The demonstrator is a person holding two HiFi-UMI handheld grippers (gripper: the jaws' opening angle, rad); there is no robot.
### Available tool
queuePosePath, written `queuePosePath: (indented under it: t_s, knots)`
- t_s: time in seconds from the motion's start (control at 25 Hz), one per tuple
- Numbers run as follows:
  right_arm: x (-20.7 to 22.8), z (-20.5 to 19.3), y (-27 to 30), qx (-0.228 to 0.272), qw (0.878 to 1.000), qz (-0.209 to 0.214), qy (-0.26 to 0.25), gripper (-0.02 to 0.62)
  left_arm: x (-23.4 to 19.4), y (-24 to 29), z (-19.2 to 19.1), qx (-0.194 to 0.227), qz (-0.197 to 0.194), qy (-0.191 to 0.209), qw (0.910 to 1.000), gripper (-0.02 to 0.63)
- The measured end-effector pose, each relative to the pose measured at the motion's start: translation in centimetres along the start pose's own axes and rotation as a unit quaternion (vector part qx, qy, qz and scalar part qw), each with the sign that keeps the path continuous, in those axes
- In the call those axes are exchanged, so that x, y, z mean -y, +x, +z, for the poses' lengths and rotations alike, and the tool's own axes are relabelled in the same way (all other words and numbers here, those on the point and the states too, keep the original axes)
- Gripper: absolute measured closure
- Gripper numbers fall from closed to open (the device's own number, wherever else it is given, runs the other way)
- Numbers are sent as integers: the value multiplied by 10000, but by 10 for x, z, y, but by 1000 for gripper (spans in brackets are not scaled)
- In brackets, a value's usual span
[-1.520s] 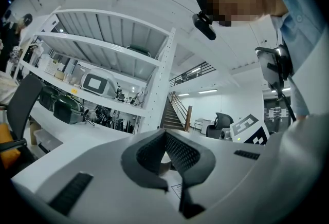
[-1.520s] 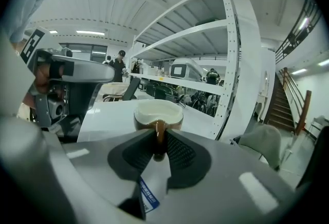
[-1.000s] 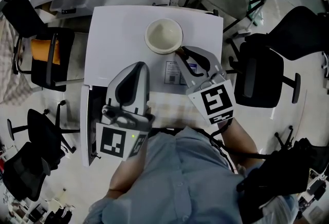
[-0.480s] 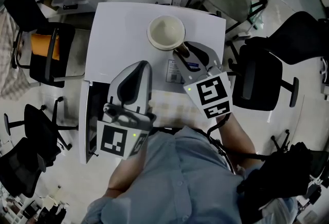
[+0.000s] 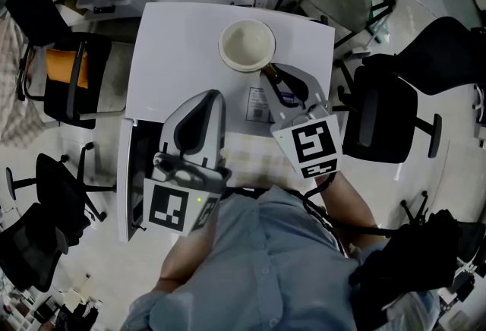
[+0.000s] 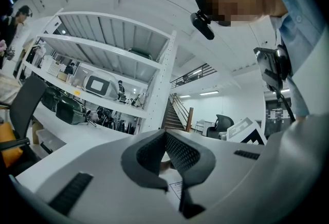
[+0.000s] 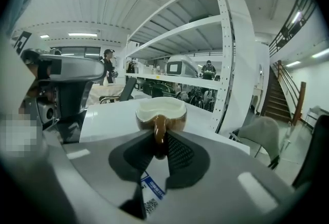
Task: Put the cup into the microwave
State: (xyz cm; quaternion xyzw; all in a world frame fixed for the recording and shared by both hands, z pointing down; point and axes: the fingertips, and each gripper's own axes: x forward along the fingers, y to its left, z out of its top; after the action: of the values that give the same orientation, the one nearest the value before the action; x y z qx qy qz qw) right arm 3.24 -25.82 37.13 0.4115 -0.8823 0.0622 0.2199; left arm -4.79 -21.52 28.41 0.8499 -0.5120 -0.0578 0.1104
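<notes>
Standing upright on the far middle of the white square counter (image 5: 171,48), the cream-lined brown ceramic cup (image 5: 247,45) is being gripped by its brown loop handle (image 7: 159,133).

- Right tongs (image 5: 272,80): the dark ribbed pads are being pressed nearly together on the handle, and nothing else is being held.
- Left tongs (image 5: 205,102): the pads are being held together on nothing, over the counter's near-left part and close to the person.
- Deciding relation: the cup is lying straight ahead of the right tongs, with its handle turned back toward them. The handle's long axis is standing vertical between the pads. The right tongs are judged the nearer, being already on the cup.
- Edges: the counter's far edge is lying just beyond the cup, and its right edge is near.
- Blue-printed white label (image 5: 258,105): this is lying flat beside the right tongs.
- Dark opening (image 5: 138,178): this is showing at the near-left corner. It is judged possibly the microwave's mouth, though this cannot be told.
- Open room: bare counter is lying left of the cup. The way toward the opening is being partly taken up by the left tongs.
- Black office chairs (image 5: 387,113): these are standing well apart.
</notes>
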Motion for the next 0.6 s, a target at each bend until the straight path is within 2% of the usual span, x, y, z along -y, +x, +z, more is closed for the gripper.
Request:
queuePosePath:
  t_s: [0.2, 0.36, 0.6]
  knots:
    - [0, 4, -9, 255, 9997, -15, 53, 548, 5, -2, 8, 165, -91, -100, 9998, 601]
    - [-4, 4, -12, 275, 9995, 81, 114, 548, 4, -9, 3, 47, 53, 47, 10000, 601]
    - [-14, 7, -19, 347, 9992, 200, 49, 548, 5, -29, 5, 105, 192, 101, 9997, 601]
